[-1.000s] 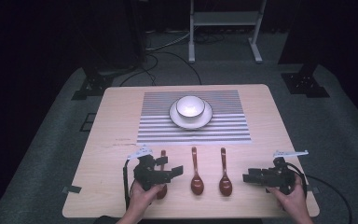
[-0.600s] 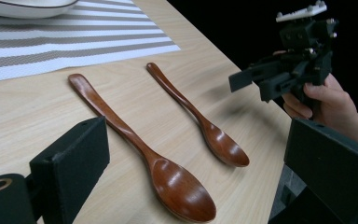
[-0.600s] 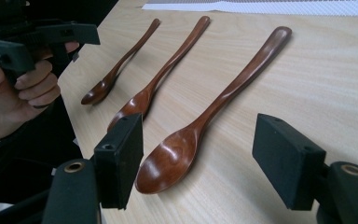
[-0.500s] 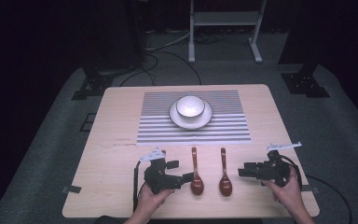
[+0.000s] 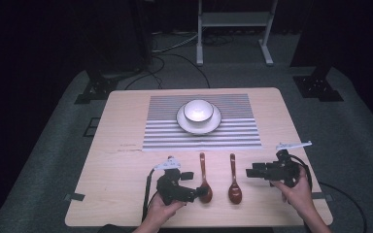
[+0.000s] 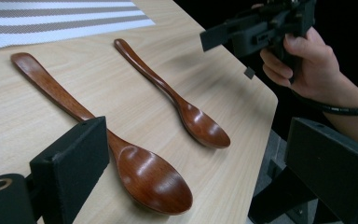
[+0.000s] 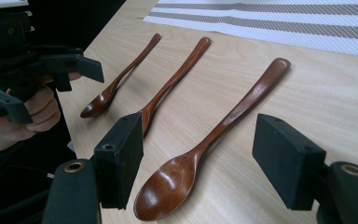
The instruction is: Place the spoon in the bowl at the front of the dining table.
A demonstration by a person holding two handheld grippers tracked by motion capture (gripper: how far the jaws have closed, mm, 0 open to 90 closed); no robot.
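Spoon (image 7: pixel 214 135) between right tool (image 7: pixel 205 168) jaws.

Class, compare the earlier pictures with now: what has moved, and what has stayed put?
The left gripper slid right, its open jaws now at the middle spoon. The right gripper edged left towards the right-hand spoon. Nothing was gripped. The spoons, bowl and plate stayed put.

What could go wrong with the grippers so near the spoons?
The left gripper has open jaws at the rounded bowl of the middle spoon, which might slip when squeezed. The right gripper points toward the left one, so they could bump. A nudged spoon might slide off the table at its near edge.
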